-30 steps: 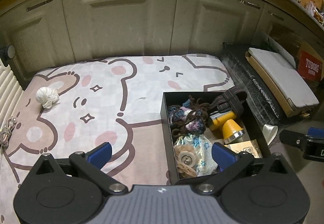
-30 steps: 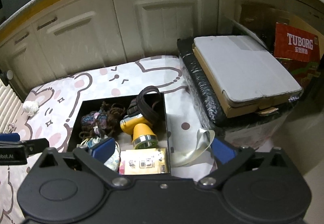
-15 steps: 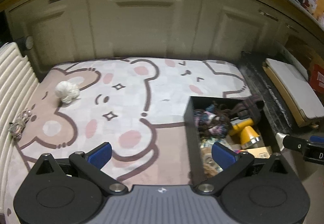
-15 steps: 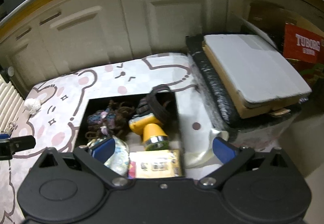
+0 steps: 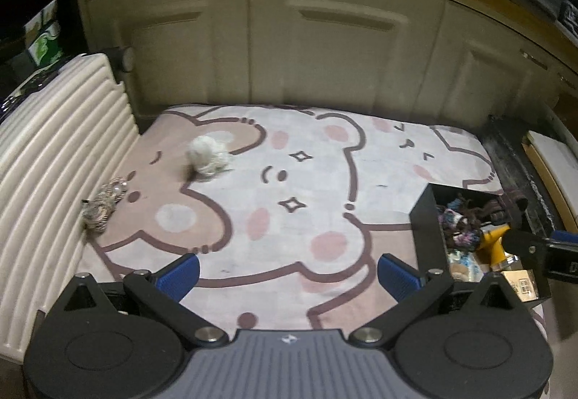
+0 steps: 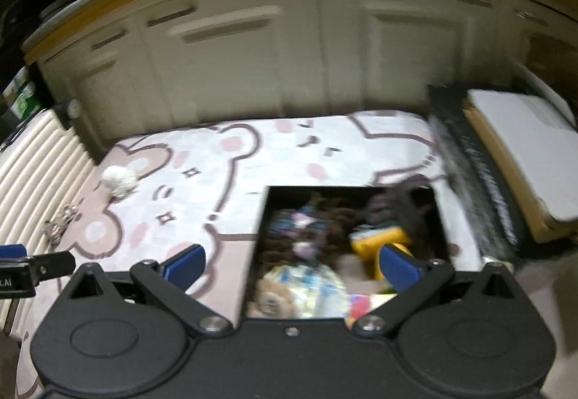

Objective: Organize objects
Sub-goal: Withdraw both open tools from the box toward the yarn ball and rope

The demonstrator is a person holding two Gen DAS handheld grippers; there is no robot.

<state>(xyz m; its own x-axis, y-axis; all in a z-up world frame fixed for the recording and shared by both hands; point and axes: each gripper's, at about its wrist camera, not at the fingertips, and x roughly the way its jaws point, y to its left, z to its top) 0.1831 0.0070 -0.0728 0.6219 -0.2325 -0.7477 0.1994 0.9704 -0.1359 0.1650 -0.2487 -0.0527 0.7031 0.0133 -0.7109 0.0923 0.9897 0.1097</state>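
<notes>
Left gripper (image 5: 287, 270) spread, empty, over the bear-print mat (image 5: 307, 182); white fluffy ball (image 5: 206, 157) lies ahead-left, well apart. Right gripper (image 6: 292, 267) also spread, empty, above the black box (image 6: 260, 236); only the right view shows its blurred contents fully.

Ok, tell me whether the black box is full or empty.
Nearly full. The black box holds yarn bundles, a yellow flashlight and packets, crowded together with little bare floor showing.
</notes>
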